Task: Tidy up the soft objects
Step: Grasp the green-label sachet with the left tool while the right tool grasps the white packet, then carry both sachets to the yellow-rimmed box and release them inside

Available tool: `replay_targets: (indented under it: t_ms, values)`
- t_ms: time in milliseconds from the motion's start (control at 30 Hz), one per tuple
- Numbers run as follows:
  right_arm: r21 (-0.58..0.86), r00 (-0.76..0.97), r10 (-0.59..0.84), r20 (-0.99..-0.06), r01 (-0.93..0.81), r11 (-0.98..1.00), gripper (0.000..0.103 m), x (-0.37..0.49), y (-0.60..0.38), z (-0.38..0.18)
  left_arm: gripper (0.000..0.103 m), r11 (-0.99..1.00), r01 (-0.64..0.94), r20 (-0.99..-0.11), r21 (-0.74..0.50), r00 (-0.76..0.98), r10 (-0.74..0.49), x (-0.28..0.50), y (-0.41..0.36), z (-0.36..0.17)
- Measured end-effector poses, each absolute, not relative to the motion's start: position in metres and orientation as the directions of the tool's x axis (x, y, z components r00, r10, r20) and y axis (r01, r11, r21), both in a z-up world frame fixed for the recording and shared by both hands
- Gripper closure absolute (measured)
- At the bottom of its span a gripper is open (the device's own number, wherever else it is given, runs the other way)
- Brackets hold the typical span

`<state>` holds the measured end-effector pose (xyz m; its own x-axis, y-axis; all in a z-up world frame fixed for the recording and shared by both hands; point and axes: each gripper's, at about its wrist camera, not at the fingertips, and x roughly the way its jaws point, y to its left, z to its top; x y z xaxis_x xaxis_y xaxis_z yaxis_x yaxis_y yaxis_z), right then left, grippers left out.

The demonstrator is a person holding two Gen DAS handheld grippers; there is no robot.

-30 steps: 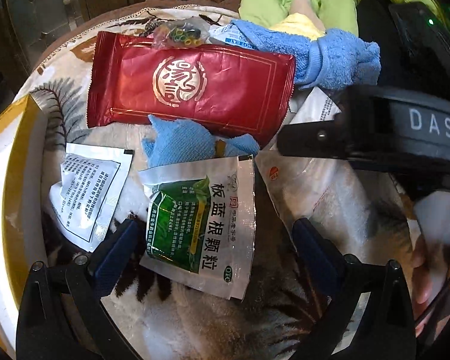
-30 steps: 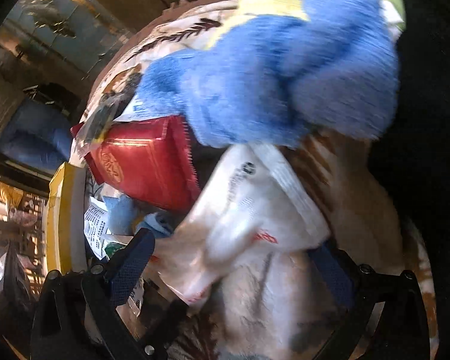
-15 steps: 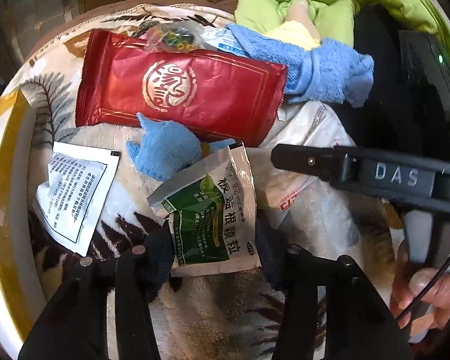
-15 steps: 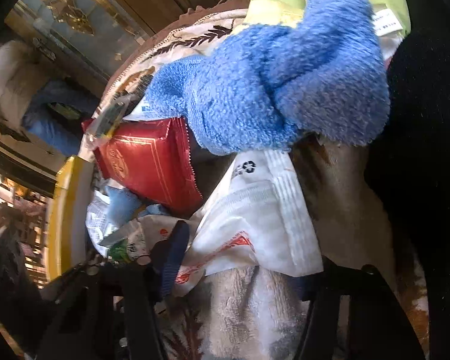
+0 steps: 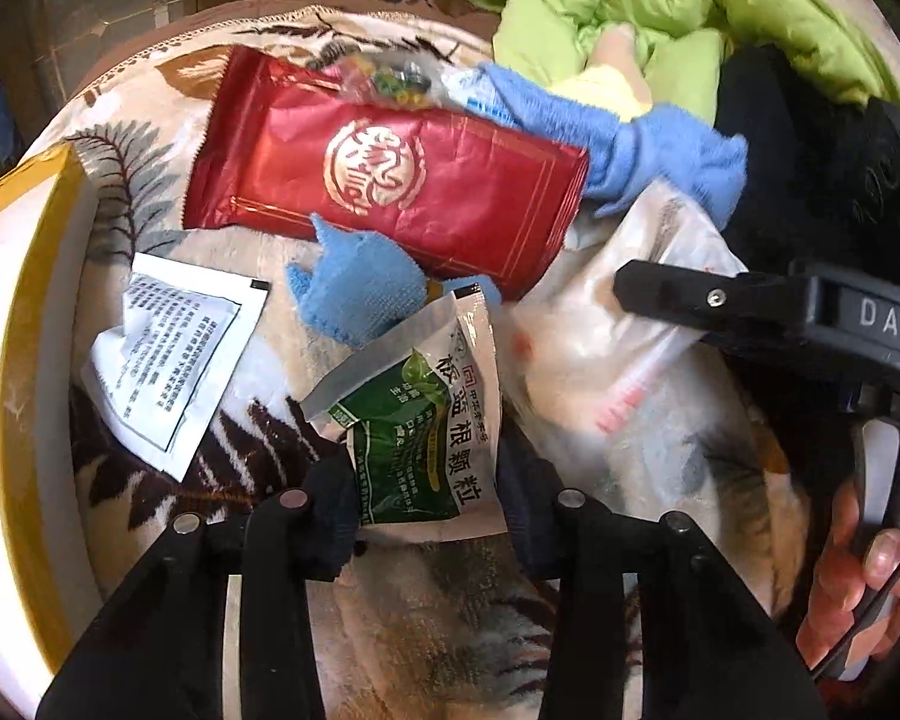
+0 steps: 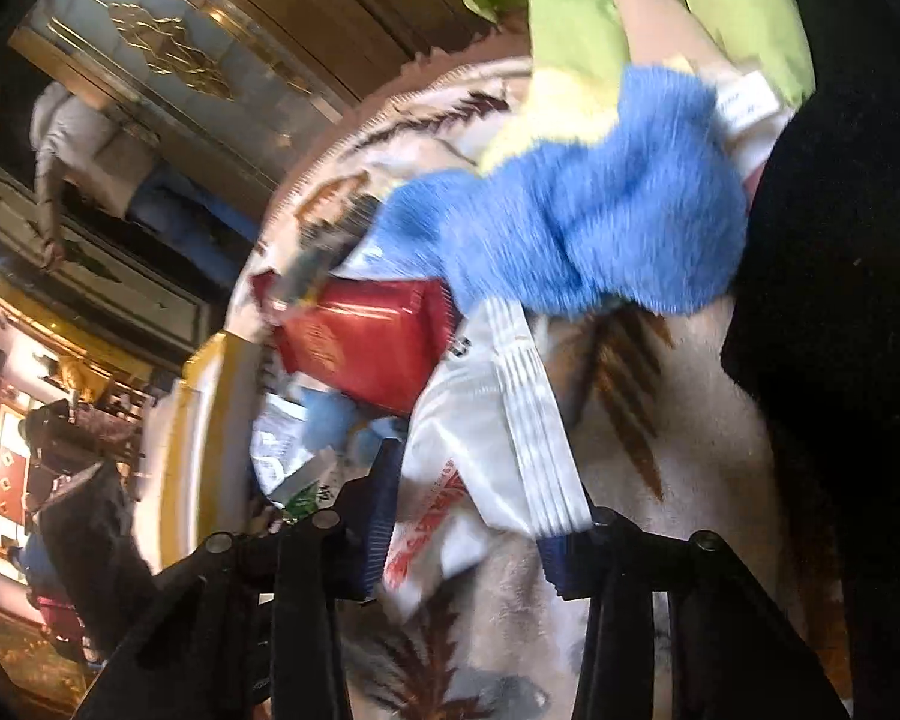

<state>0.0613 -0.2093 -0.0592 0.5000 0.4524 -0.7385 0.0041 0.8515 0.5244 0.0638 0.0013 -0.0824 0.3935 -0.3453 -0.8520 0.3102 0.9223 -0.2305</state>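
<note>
A: Nearest first. The left gripper (image 5: 426, 480) has its jaws pinched on the lower end of the green sachet (image 5: 420, 420), whose top corner lifts off the blanket (image 5: 450, 612). Only the edge is caught, so it may slide out.

B: And the right gripper (image 6: 468, 534)?

A: Clamped on the white plastic bag (image 6: 486, 450). Slack film; it may tear or drag neighbours.

B: Which ones?

A: Just behind it, the red packet (image 5: 390, 180) overlaps a small blue cloth (image 5: 360, 294); beyond those the blue sock (image 6: 570, 234) lies against the bag's top and could get pulled along.
</note>
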Motion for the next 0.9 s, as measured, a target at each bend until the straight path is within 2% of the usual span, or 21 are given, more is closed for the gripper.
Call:
replay_targets:
  t_ms: [300, 567, 900]
  values:
    - [0.614, 0.502, 0.544, -0.672, -0.033, 0.789, 0.066, 0.046, -0.214, -0.039, 0.066, 0.919, 0.307, -0.813, -0.249, 0.449, -0.370, 0.049, 0.016, -0.054]
    - [0.622, 0.490, 0.600, -0.633, -0.140, 0.770, 0.066, 0.056, -0.172, -0.005, 0.066, 0.927, 0.263, -0.780, -0.267, 0.506, -0.368, 0.036, 0.050, -0.018]
    - [0.600, 0.388, 0.678, -0.624, -0.318, 0.734, 0.066, 0.093, -0.070, 0.019, 0.066, 0.971, 0.126, -0.765, -0.201, 0.599, -0.236, 0.038, 0.130, 0.016]
